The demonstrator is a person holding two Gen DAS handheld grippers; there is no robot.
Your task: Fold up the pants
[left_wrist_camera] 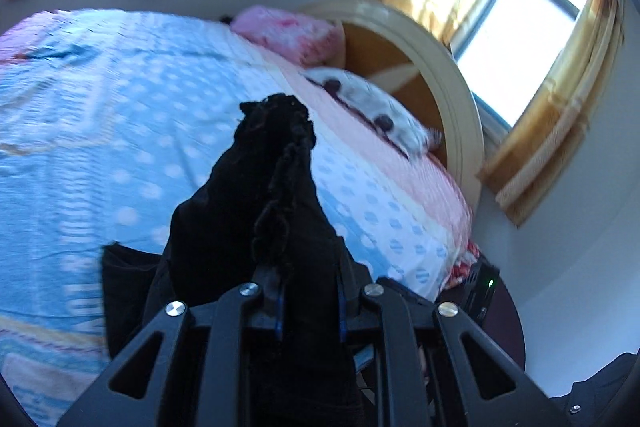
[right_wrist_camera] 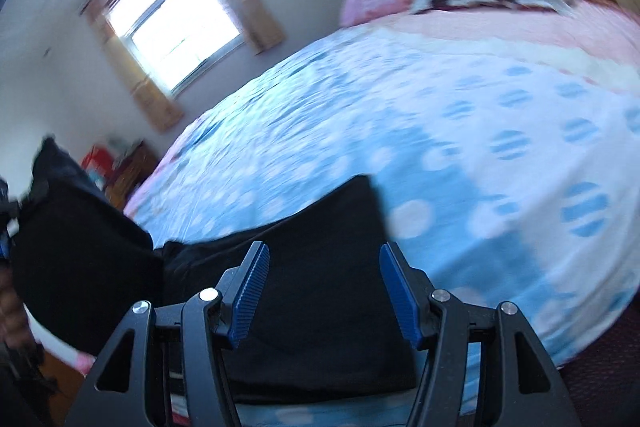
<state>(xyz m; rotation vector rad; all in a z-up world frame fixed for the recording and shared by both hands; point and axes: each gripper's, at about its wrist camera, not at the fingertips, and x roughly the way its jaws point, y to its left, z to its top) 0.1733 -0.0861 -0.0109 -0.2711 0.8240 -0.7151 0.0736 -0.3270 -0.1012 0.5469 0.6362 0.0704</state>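
One black pants (right_wrist_camera: 320, 299), left gripper (left_wrist_camera: 310, 303) jaws clamped on them, right gripper (right_wrist_camera: 322, 291) jaws apart, two pillows.

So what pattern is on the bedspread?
Light blue and white with polka dots on the bedspread, pink band near the pillows; right wrist view shows it best.

Hand-held gripper (right_wrist_camera: 320, 291) agape — over black pants (right_wrist_camera: 320, 227).
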